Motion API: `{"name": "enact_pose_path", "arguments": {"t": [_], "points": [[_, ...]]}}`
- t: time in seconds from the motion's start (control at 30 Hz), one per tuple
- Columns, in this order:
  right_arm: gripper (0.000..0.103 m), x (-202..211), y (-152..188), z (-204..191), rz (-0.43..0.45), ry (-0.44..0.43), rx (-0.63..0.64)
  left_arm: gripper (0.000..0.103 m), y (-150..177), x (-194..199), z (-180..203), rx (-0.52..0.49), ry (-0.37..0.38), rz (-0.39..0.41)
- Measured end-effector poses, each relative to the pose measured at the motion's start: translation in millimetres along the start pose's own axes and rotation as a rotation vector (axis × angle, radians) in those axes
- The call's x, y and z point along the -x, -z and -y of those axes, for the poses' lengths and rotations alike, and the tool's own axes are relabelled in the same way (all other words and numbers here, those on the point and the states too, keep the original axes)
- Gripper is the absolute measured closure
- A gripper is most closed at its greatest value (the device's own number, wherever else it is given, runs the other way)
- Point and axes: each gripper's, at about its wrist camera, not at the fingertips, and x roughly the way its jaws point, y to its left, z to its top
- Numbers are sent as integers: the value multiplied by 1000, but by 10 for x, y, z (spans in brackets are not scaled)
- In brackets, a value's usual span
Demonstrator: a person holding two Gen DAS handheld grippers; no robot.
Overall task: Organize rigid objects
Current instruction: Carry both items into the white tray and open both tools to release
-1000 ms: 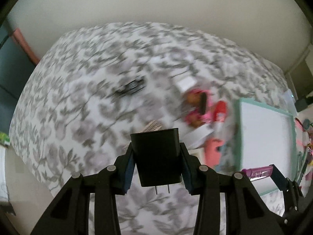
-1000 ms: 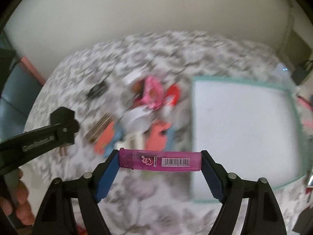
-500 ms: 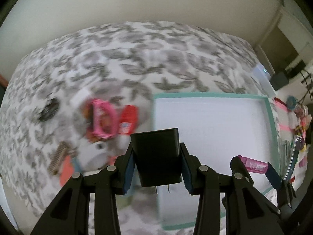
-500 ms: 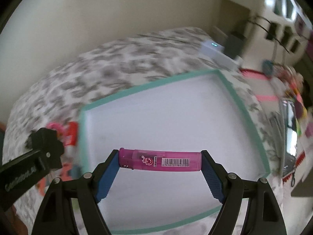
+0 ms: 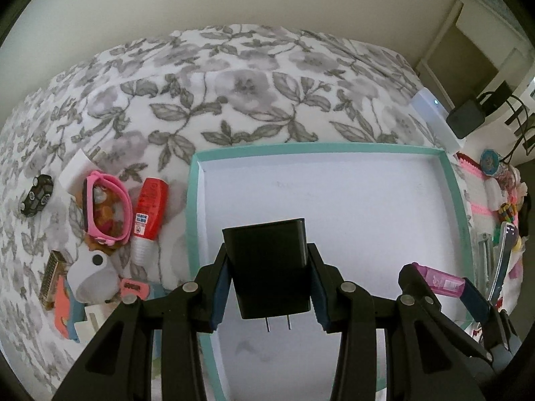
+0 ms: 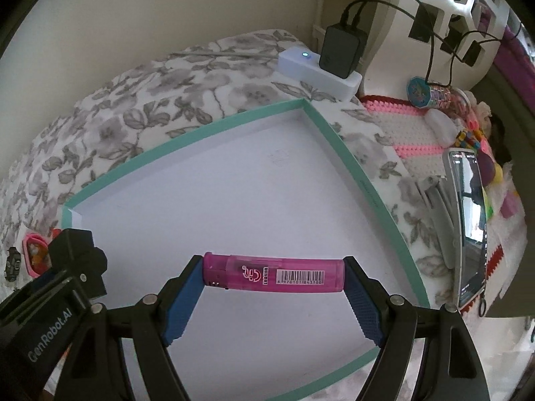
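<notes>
My left gripper [image 5: 267, 287] is shut on a black plug adapter [image 5: 269, 264], prongs pointing back at me, held above the near left part of a teal-rimmed white tray [image 5: 192, 207]. My right gripper [image 6: 272, 287] is shut on a pink lighter [image 6: 272, 275], held crosswise above the same tray [image 6: 334, 130]. The lighter also shows in the left wrist view [image 5: 441, 279], and the left gripper with the adapter shows in the right wrist view [image 6: 78, 257]. The tray's floor is bare.
Left of the tray lie pink goggles [image 5: 107, 214], a red glue bottle [image 5: 148, 215], a black toy car [image 5: 36, 195], a comb [image 5: 51, 277] and several other small items. A white power strip [image 6: 319, 72] with a black charger [image 6: 341, 50] and a phone [image 6: 468, 224] sit to the right.
Both grippers swung right from the clutter pile to above the tray, each keeping its object. The views have steadied and sharpened.
</notes>
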Motion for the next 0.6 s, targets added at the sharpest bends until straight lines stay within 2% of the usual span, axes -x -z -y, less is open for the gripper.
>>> {"name": "enact_pose_path", "arguments": {"t": [0.13,0.23,0.27,0.33,0.37,0.43,0.47,0.6], "points": [[19,12,-1,-5,1,-2,-1,58,-4,48,-29,8,14,13],[19,41,-2,-20,15,-1,5,48,-21,131,-57,13,15,37],[18,54,-3,-25,20,4,8,40,-28,162,-74,18,23,42],[9,88,-9,-22,29,1,4,39,-38,203,-109,30,37,47],[8,105,-13,-17,32,-4,-1,38,-46,241,-143,39,41,53],[7,156,-25,-21,45,-15,-4,28,-56,300,-195,42,30,70],[6,177,-30,-28,51,-16,-2,17,-59,329,-224,43,19,81],[0,281,-47,-78,85,-38,5,14,-78,452,-448,72,-16,132]]}}
